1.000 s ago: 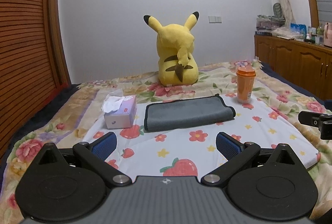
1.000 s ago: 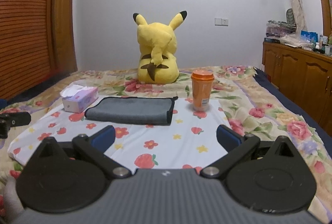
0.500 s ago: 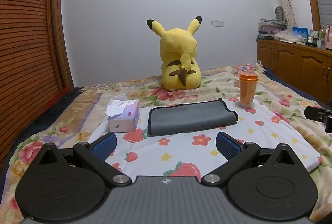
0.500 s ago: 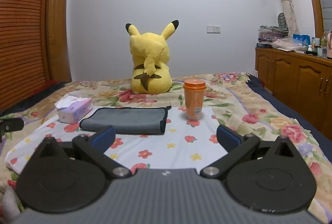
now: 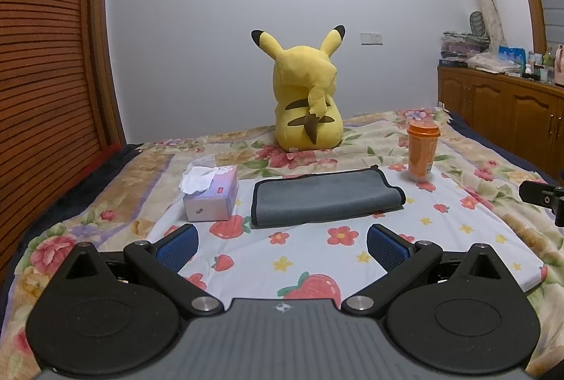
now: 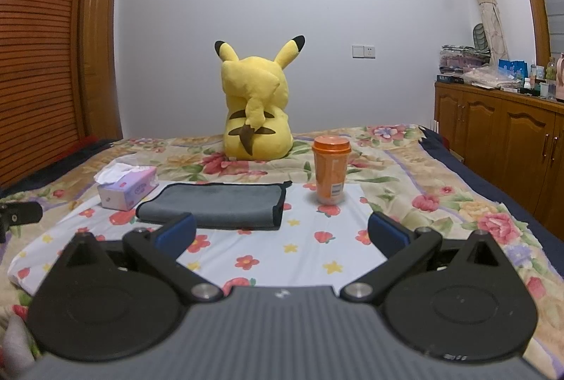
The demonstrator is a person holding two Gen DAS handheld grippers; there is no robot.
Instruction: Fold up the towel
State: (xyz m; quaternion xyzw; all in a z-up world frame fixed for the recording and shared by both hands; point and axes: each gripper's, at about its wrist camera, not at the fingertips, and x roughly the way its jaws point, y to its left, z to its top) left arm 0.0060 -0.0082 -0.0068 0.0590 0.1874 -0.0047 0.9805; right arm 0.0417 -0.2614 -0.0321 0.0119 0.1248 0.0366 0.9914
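Observation:
A grey towel with black trim point(image 5: 326, 196) lies folded flat on a white floral mat point(image 5: 317, 249) on the bed; it also shows in the right wrist view point(image 6: 218, 205). My left gripper point(image 5: 280, 244) is open and empty, held above the mat in front of the towel and apart from it. My right gripper point(image 6: 282, 232) is open and empty, in front of the towel's right end. Part of the right gripper shows at the right edge of the left wrist view point(image 5: 544, 198).
A tissue box point(image 5: 211, 193) stands left of the towel. An orange cup with a lid point(image 5: 422, 151) stands to its right. A yellow plush toy point(image 5: 306, 105) sits behind. A wooden cabinet point(image 6: 500, 136) lines the right wall.
Both grippers have tilted up and drawn back a little, so the towel sits lower and smaller in both views. The towel has not moved. Both stay open.

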